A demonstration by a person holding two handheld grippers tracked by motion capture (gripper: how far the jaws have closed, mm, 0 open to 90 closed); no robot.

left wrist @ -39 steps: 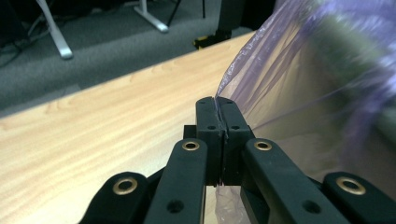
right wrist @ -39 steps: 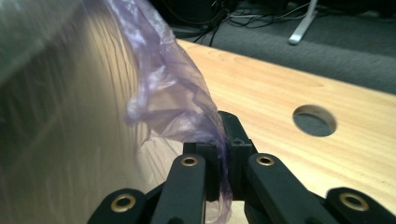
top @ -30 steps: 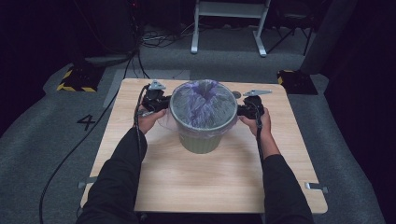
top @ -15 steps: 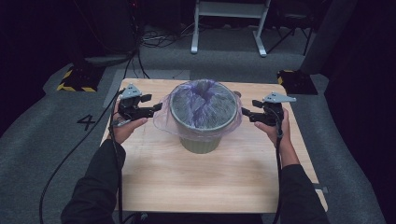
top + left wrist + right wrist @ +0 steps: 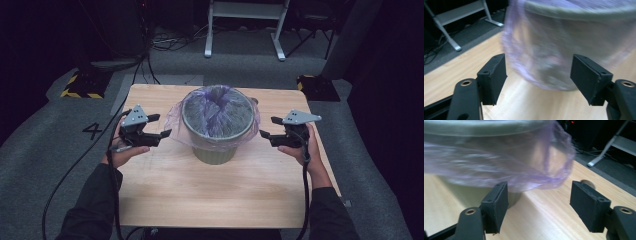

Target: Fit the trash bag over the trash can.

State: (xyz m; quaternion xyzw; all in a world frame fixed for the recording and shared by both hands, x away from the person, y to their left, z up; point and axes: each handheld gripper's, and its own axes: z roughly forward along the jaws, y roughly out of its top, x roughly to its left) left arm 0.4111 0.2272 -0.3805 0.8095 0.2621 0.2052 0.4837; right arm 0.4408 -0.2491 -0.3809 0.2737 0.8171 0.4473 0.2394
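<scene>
Bin: we see a pale green waste bin [image 5: 216,150] standing upright on the tabletop [image 5: 210,195], a little above the middle of the high view.
Liner: a thin purple bag [image 5: 217,107] lines the bin; its edge is folded out over the rim and hangs down the outer wall as a loose skirt.
Left tool: our left tool [image 5: 161,126] sits left of centre in the high view, just beside the bag's hanging edge and pointing toward it. Its jaws have just been opening and stand wide apart, holding nothing. In the left gripper view, the left tool [image 5: 538,72] frames the blurred bag [image 5: 564,50] beyond its pads, with no contact we can make out.
Right tool: our right tool [image 5: 269,128] sits right of centre, near the bin's other side. Its jaws have also just been opening, wide and empty. In the right gripper view, the right tool [image 5: 539,195] sits below the bag's skirt [image 5: 506,167], clear of it.
Hands: one hand [image 5: 124,154] grips the left tool, the other hand [image 5: 307,150] the right.
</scene>
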